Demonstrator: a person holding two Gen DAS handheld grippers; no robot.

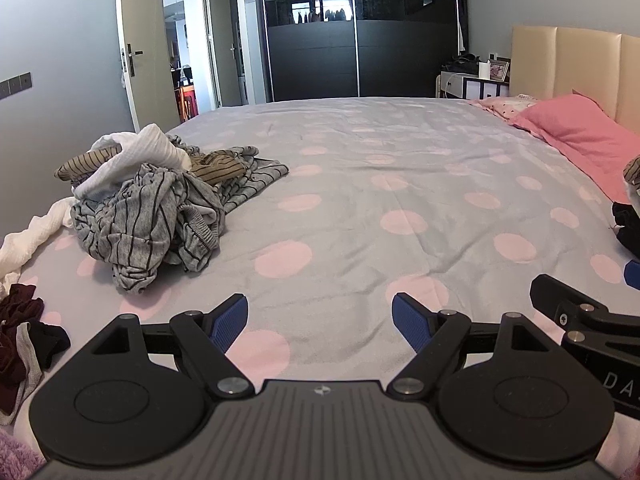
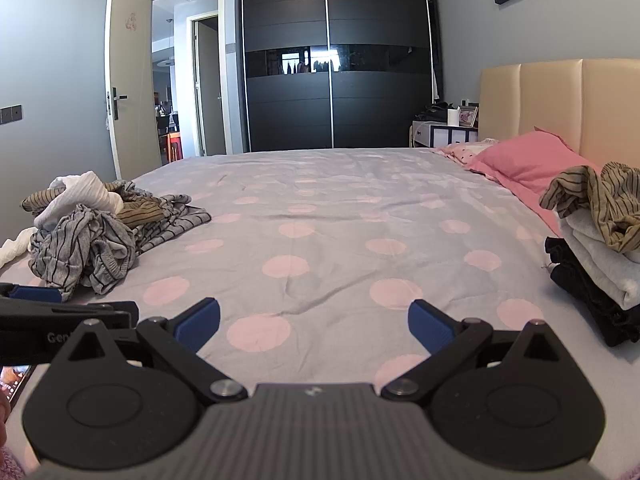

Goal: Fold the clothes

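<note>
A heap of unfolded clothes (image 1: 156, 208) lies on the left of the bed: grey striped garments, a white top and a brown striped piece, also seen in the right wrist view as the same heap (image 2: 100, 232). A stack of folded clothes (image 2: 600, 256) with a brown striped garment on top sits at the right. My left gripper (image 1: 319, 320) hovers low over the bedsheet, open and empty. My right gripper (image 2: 314, 322) is beside it, open with nothing between its blue pads. Each gripper shows at the edge of the other's view.
The bed (image 1: 360, 200) has a grey sheet with pink dots. Dark garments (image 1: 20, 332) lie at the near left edge. Pink pillows (image 1: 580, 136) and a beige headboard (image 2: 560, 104) stand at the right. A black wardrobe (image 2: 336, 60) and an open door (image 2: 124, 80) are beyond.
</note>
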